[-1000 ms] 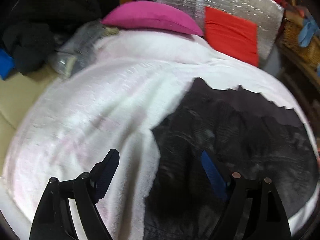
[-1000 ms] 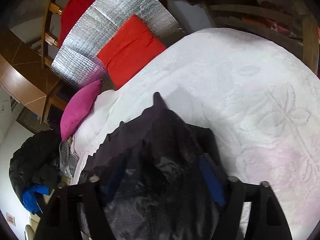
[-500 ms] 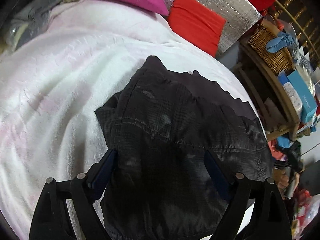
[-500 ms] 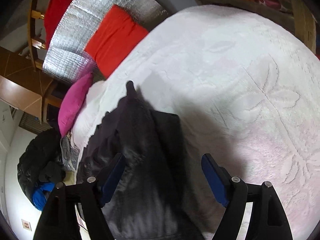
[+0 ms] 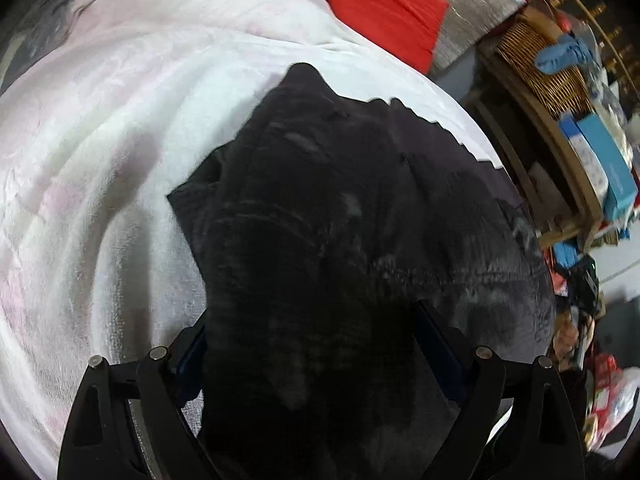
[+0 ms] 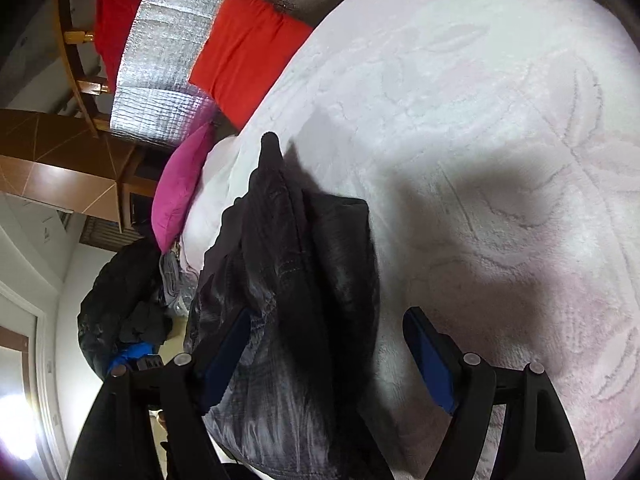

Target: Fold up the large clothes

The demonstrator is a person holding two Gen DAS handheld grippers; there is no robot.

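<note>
Both grippers have dropped toward the dark jacket [image 5: 340, 240] on the white blanket [image 5: 100, 160]; left gripper [image 5: 316, 344] straddles it, jaws opening. Right gripper [image 6: 326, 344] stands wide over its right edge; better to pinch the near hem evenly and fold toward the far pillows.

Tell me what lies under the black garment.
The black garment lies on the white blanket, which shows all around it. Whatever is directly beneath the cloth is covered and cannot be seen.

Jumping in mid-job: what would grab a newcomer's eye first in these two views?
The black garment, heaped on the white blanket, fills the middle of both views. Behind it, a red cushion leans on a silver sheet, with a pink pillow beside it. The left tool is opening with the garment bunched between its fingers; the right tool gapes at the garment's edge.
</note>
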